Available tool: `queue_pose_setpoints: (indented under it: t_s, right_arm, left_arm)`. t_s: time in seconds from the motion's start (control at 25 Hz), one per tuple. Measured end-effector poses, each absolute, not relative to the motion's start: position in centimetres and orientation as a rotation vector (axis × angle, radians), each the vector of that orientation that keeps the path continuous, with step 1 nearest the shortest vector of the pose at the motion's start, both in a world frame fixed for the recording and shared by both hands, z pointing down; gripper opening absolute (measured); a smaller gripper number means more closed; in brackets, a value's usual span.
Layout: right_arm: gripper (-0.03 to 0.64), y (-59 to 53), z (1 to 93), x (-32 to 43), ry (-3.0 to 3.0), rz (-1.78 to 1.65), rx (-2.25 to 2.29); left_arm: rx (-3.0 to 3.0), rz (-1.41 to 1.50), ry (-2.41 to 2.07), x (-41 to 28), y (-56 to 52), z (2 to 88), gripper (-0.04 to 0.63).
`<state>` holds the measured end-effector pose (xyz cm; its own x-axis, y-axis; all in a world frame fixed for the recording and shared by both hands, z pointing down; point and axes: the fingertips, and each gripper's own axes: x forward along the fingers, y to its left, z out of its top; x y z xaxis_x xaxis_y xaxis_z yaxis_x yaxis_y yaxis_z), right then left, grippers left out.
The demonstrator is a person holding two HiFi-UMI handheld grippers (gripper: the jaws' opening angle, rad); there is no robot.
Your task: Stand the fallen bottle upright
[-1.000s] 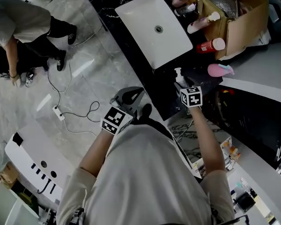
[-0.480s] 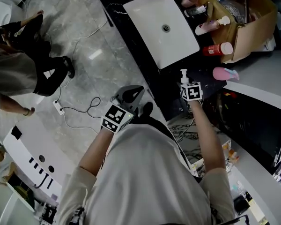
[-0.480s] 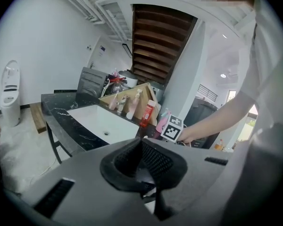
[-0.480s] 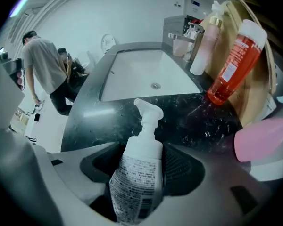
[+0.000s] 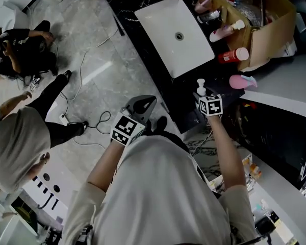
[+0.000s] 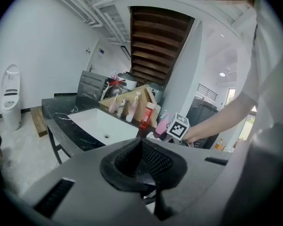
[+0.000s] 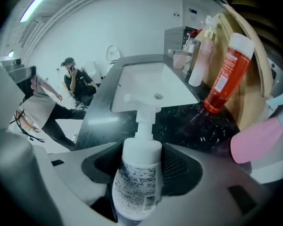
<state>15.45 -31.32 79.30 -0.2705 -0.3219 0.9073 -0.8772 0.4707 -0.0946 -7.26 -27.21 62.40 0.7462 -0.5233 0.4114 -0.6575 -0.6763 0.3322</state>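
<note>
White pump bottle (image 7: 137,182), base cut off, sits within right gripper (image 7: 139,157) closing jaws; left gripper (image 6: 141,161) pinched together.

Pale short-sleeved shirt (image 5: 158,188); grey left gripper (image 5: 141,105) and right gripper (image 5: 199,93) bear black-and-white marker cubes (image 5: 126,130).

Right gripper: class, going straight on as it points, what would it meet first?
The right gripper has the white pump bottle between its closing jaws; pushing on, probably the black counter beneath.

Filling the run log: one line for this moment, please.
right tongs: closing, white pump bottle between them | left tongs: shut, empty
</note>
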Motion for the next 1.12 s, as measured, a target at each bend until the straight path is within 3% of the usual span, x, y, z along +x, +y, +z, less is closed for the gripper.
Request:
queue_pose_setpoints:
  t_s: [1.12]
  right_arm:
    - [0.261,-30.7,73.0,13.0,-2.106,0.462,1.204]
  left_arm:
    - [2.515,0.375,-0.983,-8.0,-23.5,58.9,0.009]
